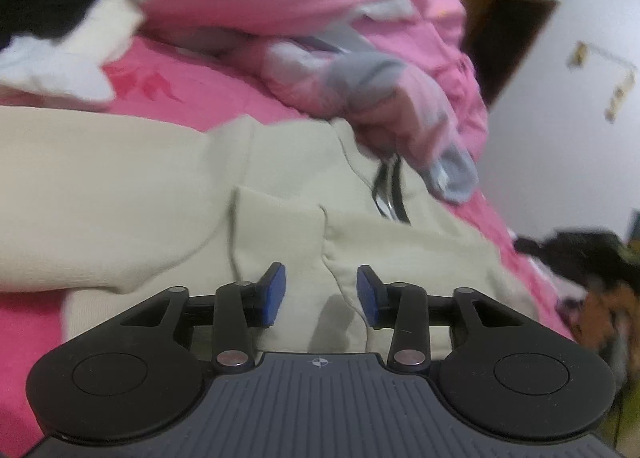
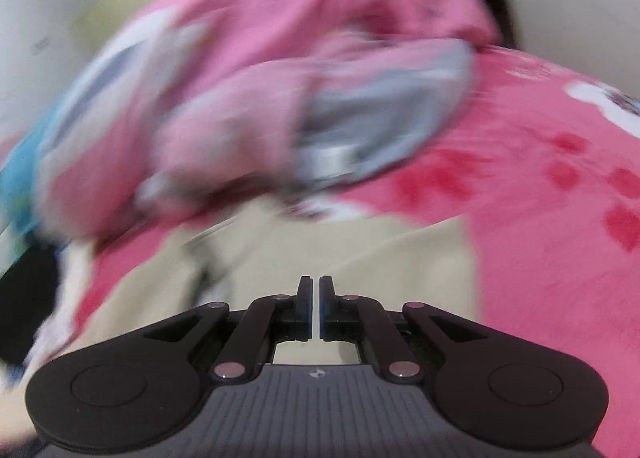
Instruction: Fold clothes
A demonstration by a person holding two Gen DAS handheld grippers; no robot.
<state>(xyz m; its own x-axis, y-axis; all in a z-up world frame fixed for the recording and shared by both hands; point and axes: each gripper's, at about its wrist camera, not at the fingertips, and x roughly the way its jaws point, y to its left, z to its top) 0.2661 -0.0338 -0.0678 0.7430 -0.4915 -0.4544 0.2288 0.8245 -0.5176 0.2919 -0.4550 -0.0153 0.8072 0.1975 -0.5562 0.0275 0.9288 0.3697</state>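
A cream garment [image 1: 120,185] with a black drawstring [image 1: 390,193] lies spread on the pink bedsheet [image 1: 192,77]. My left gripper [image 1: 322,294] hovers low over the garment's near folds. Its blue pads [image 1: 276,294] stand apart with only the cloth's surface below them and nothing pinched. In the blurred right wrist view the same cream garment [image 2: 340,250] lies under my right gripper [image 2: 315,306]. That gripper is shut, with its pads almost touching and nothing between them.
A heap of pink, grey and white bedding [image 1: 320,17] rises just behind the garment, seen also as a blur [image 2: 280,77]. Black and white clothes [image 1: 48,9] lie at the far left. A dark bundle [image 1: 580,258] sits at the bed's right edge by a white wall [image 1: 560,117].
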